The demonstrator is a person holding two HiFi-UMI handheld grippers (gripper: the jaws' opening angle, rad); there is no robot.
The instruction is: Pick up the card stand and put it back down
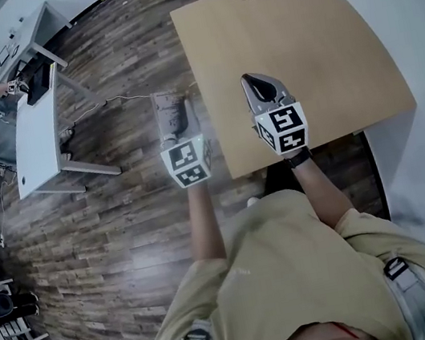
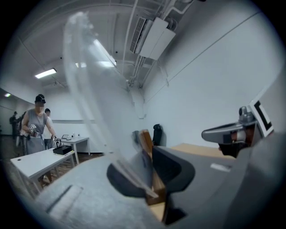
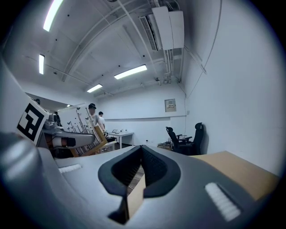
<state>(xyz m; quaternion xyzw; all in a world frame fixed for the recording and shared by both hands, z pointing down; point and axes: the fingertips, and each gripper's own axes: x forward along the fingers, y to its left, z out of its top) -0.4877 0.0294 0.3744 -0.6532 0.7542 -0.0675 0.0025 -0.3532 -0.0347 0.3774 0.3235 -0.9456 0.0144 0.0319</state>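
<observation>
Clamping the lifted wooden-based clear acrylic card stand (image 2: 148, 150) in the left hand-held gripper (image 1: 169, 103), set-down pending, right hand-held gripper (image 3: 142, 167) closed empty.

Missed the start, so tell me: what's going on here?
A person holds tongs in each hand. The left tongs are clamped on the wooden base of a clear acrylic card stand, held in the air just past the edge of the light wooden table. The right tongs are shut and empty, above the table.
</observation>
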